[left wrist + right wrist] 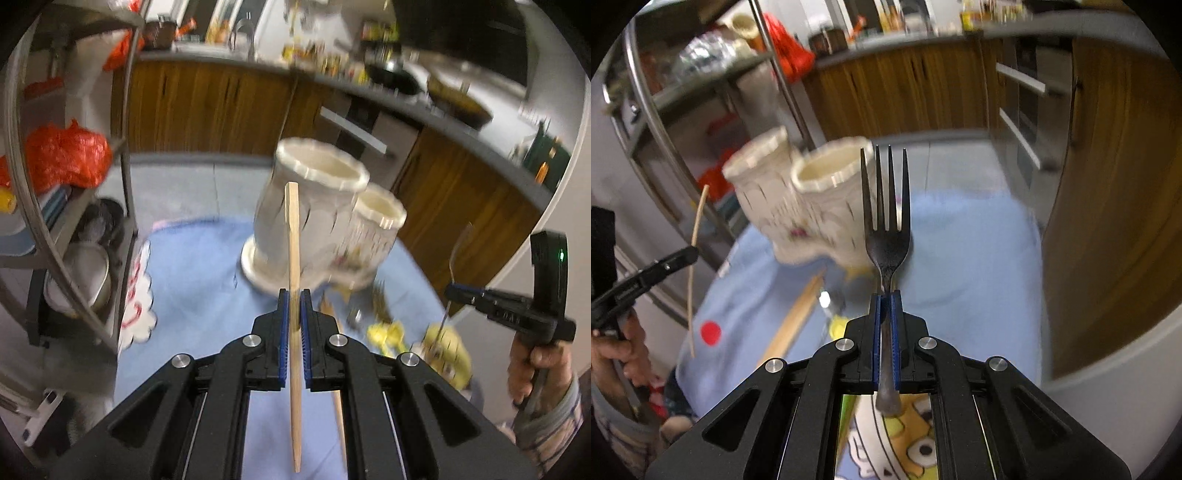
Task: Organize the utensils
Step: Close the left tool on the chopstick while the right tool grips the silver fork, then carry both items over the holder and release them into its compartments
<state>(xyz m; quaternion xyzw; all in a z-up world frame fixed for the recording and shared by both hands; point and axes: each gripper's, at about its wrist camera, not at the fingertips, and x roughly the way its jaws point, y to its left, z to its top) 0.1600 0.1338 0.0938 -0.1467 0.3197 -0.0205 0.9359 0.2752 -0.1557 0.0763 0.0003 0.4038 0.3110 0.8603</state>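
Note:
My left gripper (pixel 294 295) is shut on a wooden chopstick (pixel 294 236), held upright above the blue tablecloth (pixel 192 280). Just beyond it stands a cream ceramic holder with two cups (pixel 321 206), both open at the top. My right gripper (pixel 885 297) is shut on a metal fork (pixel 886 221), tines up, in front of the same holder (pixel 812 199). In the left wrist view the right gripper (pixel 452 291) shows at the right with the fork (pixel 456 254). The right wrist view has the left gripper (pixel 692 253) with the chopstick (pixel 696 258) at its left edge.
More utensils lie on the cloth: a chopstick (pixel 798 314) and yellow-handled pieces (pixel 384 332). A metal rack (pixel 92 221) with pots and red bags stands left. Wooden kitchen cabinets (pixel 207 107) run behind. A hand (pixel 535 365) grips the right tool's handle.

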